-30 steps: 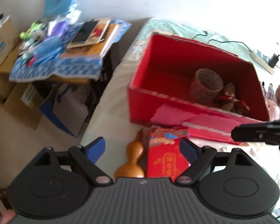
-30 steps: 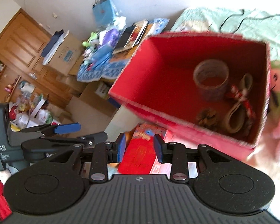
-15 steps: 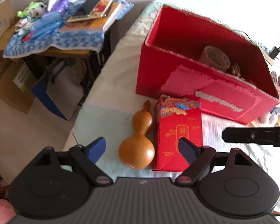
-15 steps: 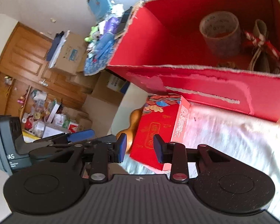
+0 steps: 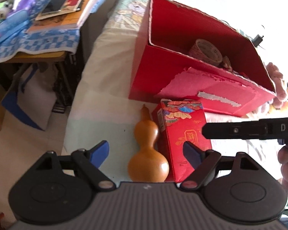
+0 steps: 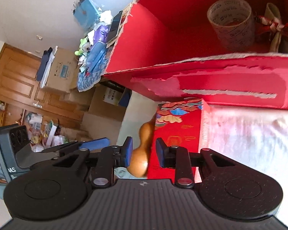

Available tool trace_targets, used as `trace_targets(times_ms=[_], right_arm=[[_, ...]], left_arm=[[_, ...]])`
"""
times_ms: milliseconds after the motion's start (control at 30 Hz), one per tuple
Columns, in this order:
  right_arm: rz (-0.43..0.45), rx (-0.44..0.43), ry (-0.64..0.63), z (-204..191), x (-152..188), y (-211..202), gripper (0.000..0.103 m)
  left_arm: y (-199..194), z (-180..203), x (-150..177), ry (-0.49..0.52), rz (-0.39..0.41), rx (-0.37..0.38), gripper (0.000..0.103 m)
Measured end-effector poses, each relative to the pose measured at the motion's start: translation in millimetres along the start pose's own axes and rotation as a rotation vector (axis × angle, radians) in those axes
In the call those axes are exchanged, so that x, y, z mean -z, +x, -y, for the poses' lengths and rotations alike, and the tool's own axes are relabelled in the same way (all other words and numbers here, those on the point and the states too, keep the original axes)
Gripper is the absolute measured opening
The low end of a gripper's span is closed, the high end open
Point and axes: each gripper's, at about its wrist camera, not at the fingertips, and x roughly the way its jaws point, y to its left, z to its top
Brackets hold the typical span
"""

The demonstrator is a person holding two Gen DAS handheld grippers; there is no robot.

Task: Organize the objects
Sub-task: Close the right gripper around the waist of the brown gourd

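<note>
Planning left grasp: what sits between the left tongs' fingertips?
In the left wrist view, the gourd and the near end of the small red carton beside it lie between the open left tongs.

1 gourd (image 5: 147, 153); 1 red packet (image 5: 184, 134); 1 red box (image 5: 182, 76); 1 tape roll (image 6: 232, 23); 2 tools (image 5: 146, 151) (image 6: 143, 153)

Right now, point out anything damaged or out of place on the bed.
The big red box is damaged: its top edges are ragged and the front face's red skin is torn away in strips, baring paler layers. The gourd lies on its side against the small red carton, both outside the box.
</note>
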Motion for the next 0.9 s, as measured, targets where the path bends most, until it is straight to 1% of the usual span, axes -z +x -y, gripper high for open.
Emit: trace_targets(times_ms=[100,167,267,367,467,600,667,767,900], right_arm=[[-0.016,-0.021,0.036,-3,3,11,0.03],[-0.022,-0.021,0.039,-9,5,18,0.03],[-0.036,-0.01,0.031,-19,7,29,0.03],[-0.044,0.05,0.004,-28,9,39,0.03],[-0.069,0.098,0.009,-32,7,49,0.03],[-0.09,0.218,0.0,-39,5,63,0.03],[-0.09,0.262,0.004,-38,6,69,0.031],[-0.115,0.27,0.029,-33,7,77,0.031],[-0.148,0.269,0.061,-26,10,87,0.031]], left_arm=[[8,-6,-1,0.033,-0.031,0.038,0.083],[13,-11,1,0.049,-0.06,0.072,0.081],[19,-18,3,0.071,-0.089,0.08,0.079],[23,-25,4,0.068,-0.11,0.101,0.079],[26,-28,6,0.077,-0.12,0.125,0.078],[28,-34,6,0.082,-0.118,0.15,0.079],[29,-38,6,0.075,-0.123,0.163,0.079],[31,-41,6,0.075,-0.129,0.169,0.078],[39,-43,7,0.07,-0.149,0.197,0.078]])
